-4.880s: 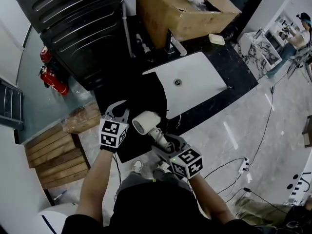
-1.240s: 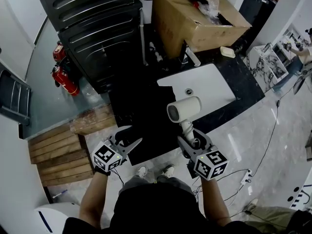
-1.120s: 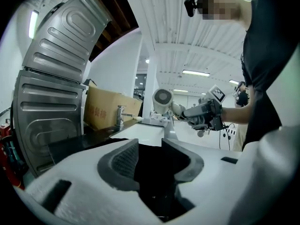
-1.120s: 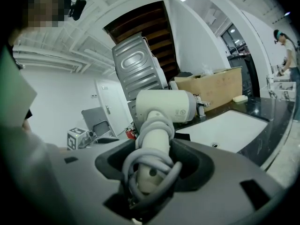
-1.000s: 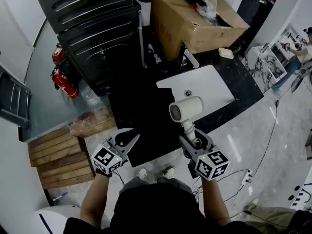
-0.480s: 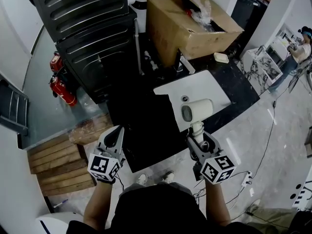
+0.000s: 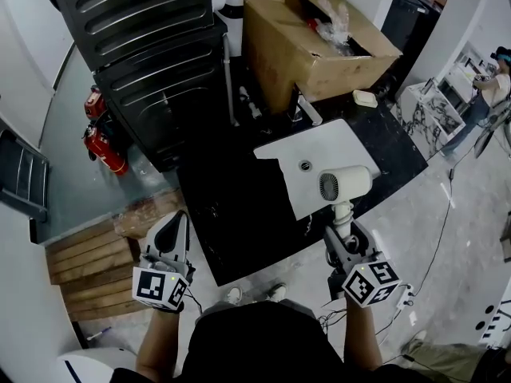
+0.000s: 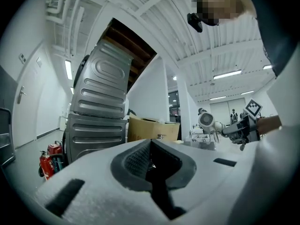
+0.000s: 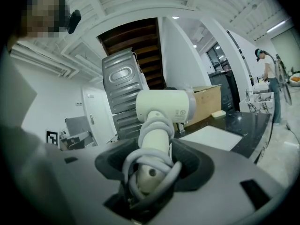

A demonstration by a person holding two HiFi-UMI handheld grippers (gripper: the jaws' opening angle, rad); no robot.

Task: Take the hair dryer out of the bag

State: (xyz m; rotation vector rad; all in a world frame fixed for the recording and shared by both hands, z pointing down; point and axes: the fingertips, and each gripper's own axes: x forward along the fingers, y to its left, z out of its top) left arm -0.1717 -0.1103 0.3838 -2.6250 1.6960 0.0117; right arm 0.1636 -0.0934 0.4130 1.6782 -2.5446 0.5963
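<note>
My right gripper [image 7: 344,236] is shut on the handle of the cream hair dryer [image 7: 343,186], whose grey cord is wound round that handle. The dryer stands upright over the counter's front edge, beside the white sink basin [image 7: 319,154]. In the right gripper view the dryer [image 9: 164,106] rises straight out of my right gripper [image 9: 150,165]. The black bag [image 7: 231,214] lies flat on the dark counter, left of the dryer. Left of the bag my left gripper [image 7: 173,223] is shut with nothing in it. In the left gripper view my left gripper [image 8: 151,150] has its jaws together, and the dryer [image 8: 206,121] shows far right.
A large open cardboard box [image 7: 311,34] stands at the back of the counter, a bar of soap [image 7: 366,98] beside it. A black appliance [image 7: 144,46] fills the upper left, with red fire extinguishers [image 7: 100,138] and wooden pallets [image 7: 88,254] below it. Cables lie on the floor at right.
My left gripper has shut and pulled left, off the bag's edge. My right gripper has carried the dryer rightwards, away from the bag.
</note>
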